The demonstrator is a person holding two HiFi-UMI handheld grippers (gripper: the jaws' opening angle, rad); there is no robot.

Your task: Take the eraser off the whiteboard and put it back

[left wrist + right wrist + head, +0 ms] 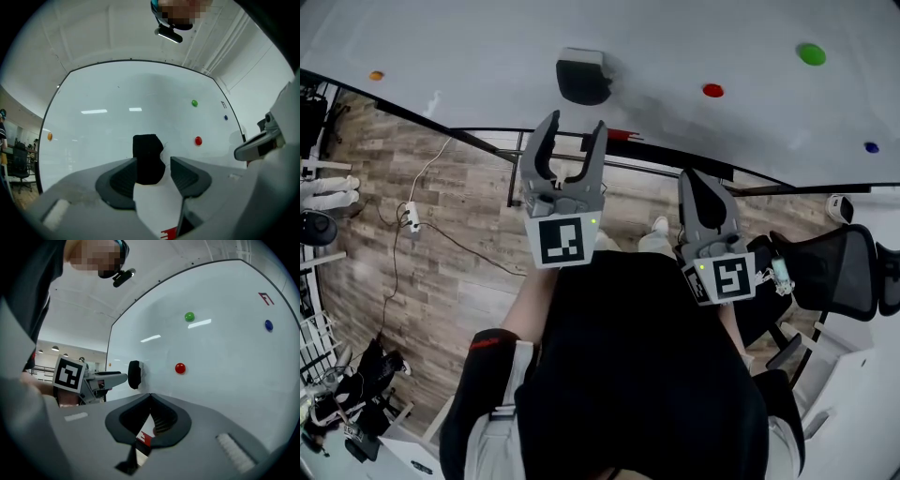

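Left claw (pixel 575 122), jaws apart, just short of eraser (pixel 581 80) on whiteboard (pixel 441 47).

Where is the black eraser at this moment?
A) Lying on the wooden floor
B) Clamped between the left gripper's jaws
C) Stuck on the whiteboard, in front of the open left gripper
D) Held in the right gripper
C: the eraser sits on the whiteboard, and the left gripper points at it with its jaws apart and not touching it.
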